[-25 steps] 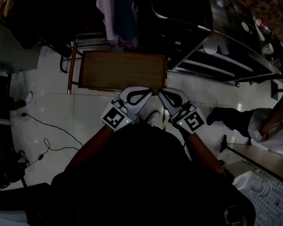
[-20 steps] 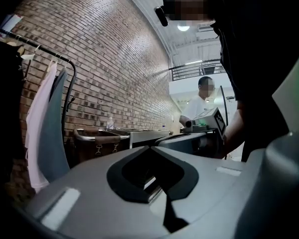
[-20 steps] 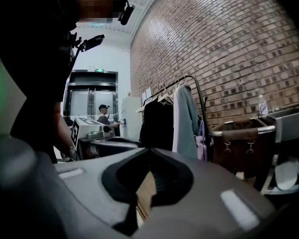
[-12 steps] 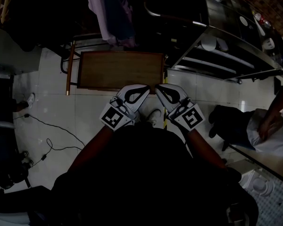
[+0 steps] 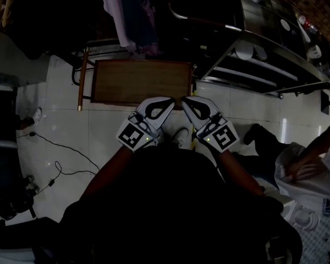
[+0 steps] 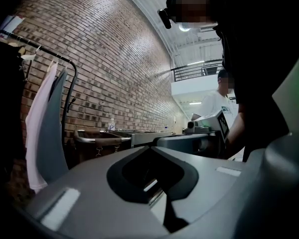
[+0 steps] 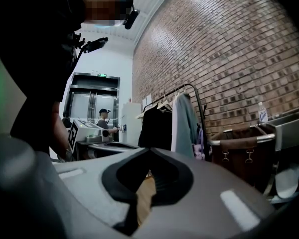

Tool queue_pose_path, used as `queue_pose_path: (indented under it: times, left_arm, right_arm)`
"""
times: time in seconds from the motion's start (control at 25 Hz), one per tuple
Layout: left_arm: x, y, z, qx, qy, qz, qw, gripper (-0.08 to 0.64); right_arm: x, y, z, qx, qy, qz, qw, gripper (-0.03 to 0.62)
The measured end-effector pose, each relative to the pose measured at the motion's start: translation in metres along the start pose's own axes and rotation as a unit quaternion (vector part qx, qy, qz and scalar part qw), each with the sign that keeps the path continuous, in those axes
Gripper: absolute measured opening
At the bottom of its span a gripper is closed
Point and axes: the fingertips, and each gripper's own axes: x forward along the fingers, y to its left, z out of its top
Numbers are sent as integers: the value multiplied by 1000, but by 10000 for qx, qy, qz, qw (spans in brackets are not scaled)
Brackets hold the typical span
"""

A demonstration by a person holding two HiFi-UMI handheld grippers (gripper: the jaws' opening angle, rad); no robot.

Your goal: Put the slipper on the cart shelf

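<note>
Claws: left claw [image 5: 171,100] and right claw [image 5: 183,101] both closed on nothing, mid-frame | Target: slipper [image 5: 245,51] likely the pale shape on the cart shelf [image 5: 264,71], upper right, too dim to be sure | Handling: judged light, soft, floppy; pinch the sole edge at the heel
</note>
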Motion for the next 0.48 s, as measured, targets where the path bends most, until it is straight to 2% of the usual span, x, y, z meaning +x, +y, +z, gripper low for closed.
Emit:
queue_pose_path:
  times: [0.48]
  left_arm:
    - [-2,-6,-3,35,12,-1,10000,0]
  right_arm:
    - [-4,3,-6,85,-1,6,10000,0]
